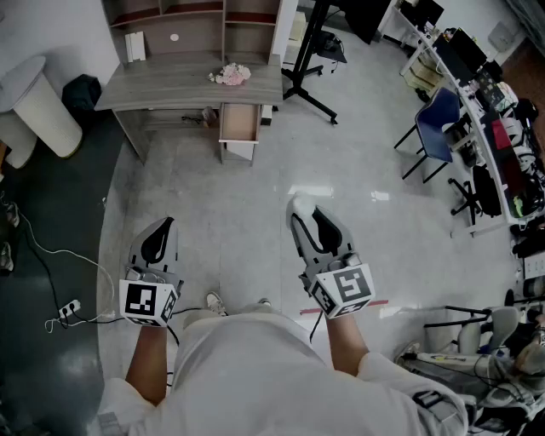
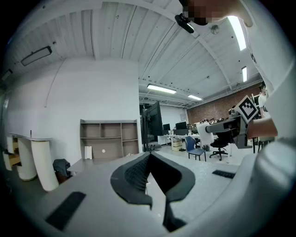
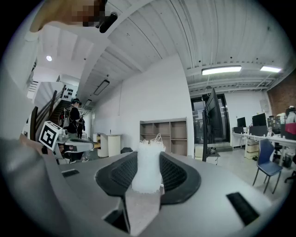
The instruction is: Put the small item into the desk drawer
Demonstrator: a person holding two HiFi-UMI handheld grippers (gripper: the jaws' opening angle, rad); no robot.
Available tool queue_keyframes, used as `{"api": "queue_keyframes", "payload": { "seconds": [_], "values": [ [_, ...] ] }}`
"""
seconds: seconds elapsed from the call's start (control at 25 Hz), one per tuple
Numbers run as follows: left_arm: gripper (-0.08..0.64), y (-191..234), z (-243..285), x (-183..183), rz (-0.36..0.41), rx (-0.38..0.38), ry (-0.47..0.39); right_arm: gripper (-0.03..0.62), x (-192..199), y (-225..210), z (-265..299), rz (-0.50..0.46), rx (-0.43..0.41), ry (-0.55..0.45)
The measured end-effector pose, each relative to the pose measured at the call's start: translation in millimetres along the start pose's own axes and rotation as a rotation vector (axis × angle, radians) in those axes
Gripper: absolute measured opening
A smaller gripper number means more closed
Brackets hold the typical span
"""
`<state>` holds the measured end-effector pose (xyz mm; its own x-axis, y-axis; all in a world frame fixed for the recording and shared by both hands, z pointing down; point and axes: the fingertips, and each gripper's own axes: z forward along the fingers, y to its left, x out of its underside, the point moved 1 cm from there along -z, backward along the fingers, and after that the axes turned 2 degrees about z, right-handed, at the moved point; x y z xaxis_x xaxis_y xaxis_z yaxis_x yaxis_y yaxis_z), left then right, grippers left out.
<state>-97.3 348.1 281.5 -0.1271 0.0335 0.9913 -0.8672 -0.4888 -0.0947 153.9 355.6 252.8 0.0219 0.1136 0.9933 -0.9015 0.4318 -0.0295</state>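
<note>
At the far left, two pale round stands sit by the wall, and one dark bag lies just beside the left end of the desk. Next comes the one grey desk, well ahead of the person. It has one shelf unit along its back, one pink bunch on its top, and one drawer pulled open under its right end.

Nearer the person, the left gripper is held over the pale floor. Its jaws are closed together with nothing between them. To its right, the right gripper is clamped on the one small white item. This frilly-edged piece stands upright between the two dark pads, well apart from the open drawer.

Beyond the right gripper stands one black monitor stand. Further right is one blue chair.
</note>
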Motion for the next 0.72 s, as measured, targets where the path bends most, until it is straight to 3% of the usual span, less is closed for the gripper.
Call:
{"api": "queue_keyframes", "payload": {
  "seconds": [0.4,0.72],
  "values": [
    [0.006,-24,12,-10,0.006,-0.020,-0.003,0.150,-2,-28,-14,0.007,-0.031,-0.017],
    [0.006,-45,23,10,-0.011,-0.044,0.036,0.152,13,-55,-11,0.012,-0.064,-0.005]
  ]
}}
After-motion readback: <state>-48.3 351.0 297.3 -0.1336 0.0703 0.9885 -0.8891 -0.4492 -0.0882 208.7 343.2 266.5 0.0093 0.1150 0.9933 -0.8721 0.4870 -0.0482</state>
